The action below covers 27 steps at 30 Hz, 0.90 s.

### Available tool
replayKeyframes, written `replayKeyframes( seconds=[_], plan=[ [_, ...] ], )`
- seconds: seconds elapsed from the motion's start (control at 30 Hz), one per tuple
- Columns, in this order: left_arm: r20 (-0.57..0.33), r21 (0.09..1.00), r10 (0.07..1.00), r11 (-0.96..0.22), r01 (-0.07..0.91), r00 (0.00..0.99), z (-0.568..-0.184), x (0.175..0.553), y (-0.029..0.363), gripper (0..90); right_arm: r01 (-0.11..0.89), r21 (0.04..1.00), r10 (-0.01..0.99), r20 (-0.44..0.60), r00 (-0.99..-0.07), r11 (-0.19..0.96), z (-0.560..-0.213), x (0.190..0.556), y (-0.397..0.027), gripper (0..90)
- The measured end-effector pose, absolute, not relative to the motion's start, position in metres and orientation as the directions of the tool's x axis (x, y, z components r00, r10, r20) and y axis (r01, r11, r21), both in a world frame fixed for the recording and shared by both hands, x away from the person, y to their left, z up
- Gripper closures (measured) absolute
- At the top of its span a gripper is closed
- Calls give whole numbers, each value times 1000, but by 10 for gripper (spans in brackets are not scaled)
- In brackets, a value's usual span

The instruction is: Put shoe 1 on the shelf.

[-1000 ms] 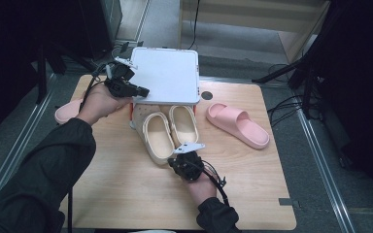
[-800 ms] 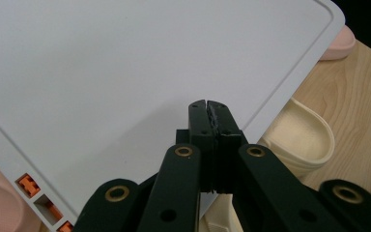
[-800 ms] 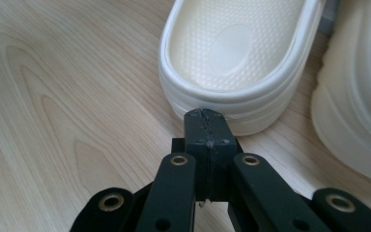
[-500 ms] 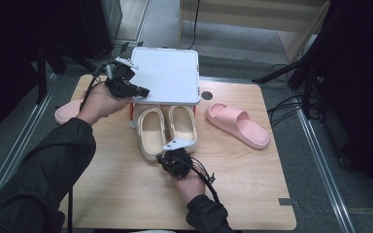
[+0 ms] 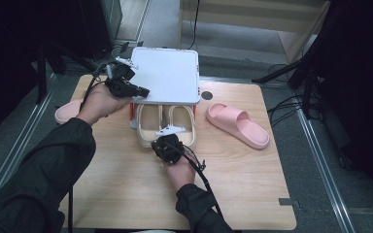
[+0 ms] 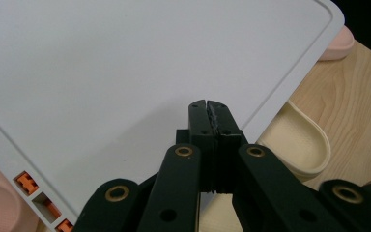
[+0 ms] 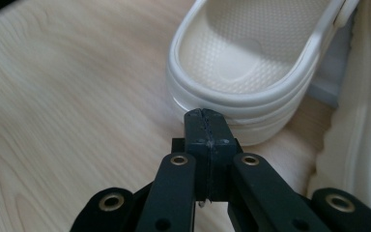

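A white box lid (image 5: 167, 73) stands raised at the table's far side. My left gripper (image 5: 143, 91) is shut, its tips pressed against the lid's front left edge; in the left gripper view the shut tips (image 6: 207, 104) rest on the white lid (image 6: 125, 72). Two cream slippers (image 5: 150, 124) (image 5: 182, 121) lie side by side, their toes under the lid. Just before them my right gripper (image 5: 161, 141) is shut and empty. In the right gripper view its tips (image 7: 205, 113) touch the heel of the left cream slipper (image 7: 241, 63).
One pink slipper (image 5: 238, 124) lies to the right on the wooden table (image 5: 252, 194), another pink slipper (image 5: 68, 111) at the left edge behind my left hand. A dark round hole (image 5: 206, 95) sits beside the lid. Orange clips (image 6: 26, 181) line the lid's edge.
My right gripper has moved forward and left, and the cream slippers have slid farther under the lid. The left gripper and the lid have stayed in place.
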<state>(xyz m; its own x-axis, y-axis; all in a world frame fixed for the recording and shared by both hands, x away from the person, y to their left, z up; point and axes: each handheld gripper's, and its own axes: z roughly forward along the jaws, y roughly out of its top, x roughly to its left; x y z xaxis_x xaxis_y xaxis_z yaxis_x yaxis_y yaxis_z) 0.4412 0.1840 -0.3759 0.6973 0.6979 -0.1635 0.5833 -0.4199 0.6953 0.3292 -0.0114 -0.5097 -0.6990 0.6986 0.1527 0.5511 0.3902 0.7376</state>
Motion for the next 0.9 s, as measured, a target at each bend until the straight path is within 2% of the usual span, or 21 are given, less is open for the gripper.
replayKeyframes(
  seconds=[0.33,0.53,0.77,0.9],
  plan=[
    [-164,694,698,-421,584,697,-376,441,184,897,542,749,729,118,-674,380,-510,351,1,891],
    [-166,694,698,-420,585,697,-376,441,184,897,579,741,759,148,-634,340,-509,368,5,900],
    [-167,694,698,-418,586,697,-376,441,184,897,545,759,763,101,-638,356,-512,379,12,900],
    [-174,697,695,-413,586,697,-376,441,185,897,555,761,771,116,-626,337,-512,382,14,893]
  ],
)
